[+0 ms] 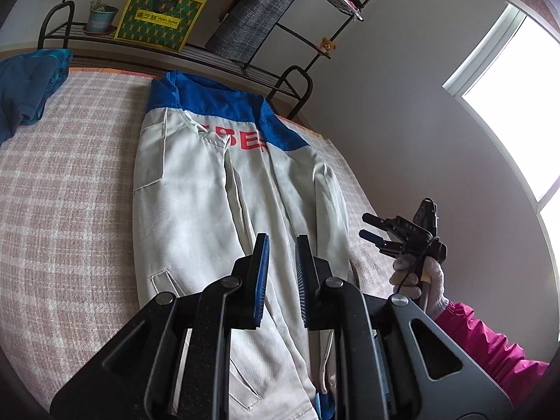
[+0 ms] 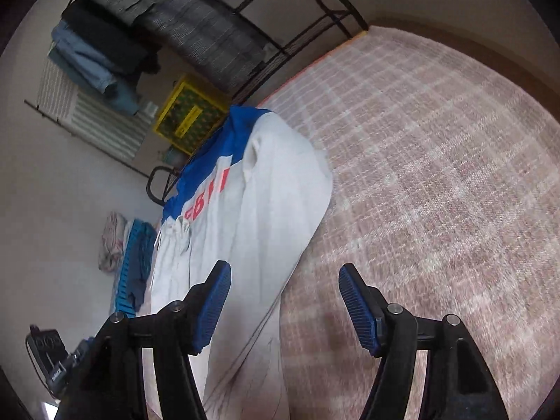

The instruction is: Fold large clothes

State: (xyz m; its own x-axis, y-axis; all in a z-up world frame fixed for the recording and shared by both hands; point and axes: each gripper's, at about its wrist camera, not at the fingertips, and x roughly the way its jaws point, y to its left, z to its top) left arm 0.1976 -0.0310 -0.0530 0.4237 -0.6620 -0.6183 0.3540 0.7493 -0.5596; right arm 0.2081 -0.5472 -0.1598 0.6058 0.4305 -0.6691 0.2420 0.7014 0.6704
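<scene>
A light grey jacket [image 1: 217,203] with a blue yoke and red letters lies flat on the pink checked bed [image 1: 70,192], its sides folded inward. My left gripper [image 1: 282,241] hovers over the jacket's lower part, its jaws partly open with nothing between them. My right gripper [image 1: 367,225] shows in the left wrist view, held up in a gloved hand beside the jacket's right edge. In the right wrist view the right gripper [image 2: 285,273] is open and empty above the jacket [image 2: 252,210] and the bed [image 2: 437,175].
A blue garment [image 1: 28,87] lies on the bed's far left corner. A black metal rack [image 1: 140,42] behind the bed holds a yellow box [image 1: 159,17], a potted plant [image 1: 101,15] and hanging clothes [image 1: 259,10]. A bright window [image 1: 518,98] is at the right.
</scene>
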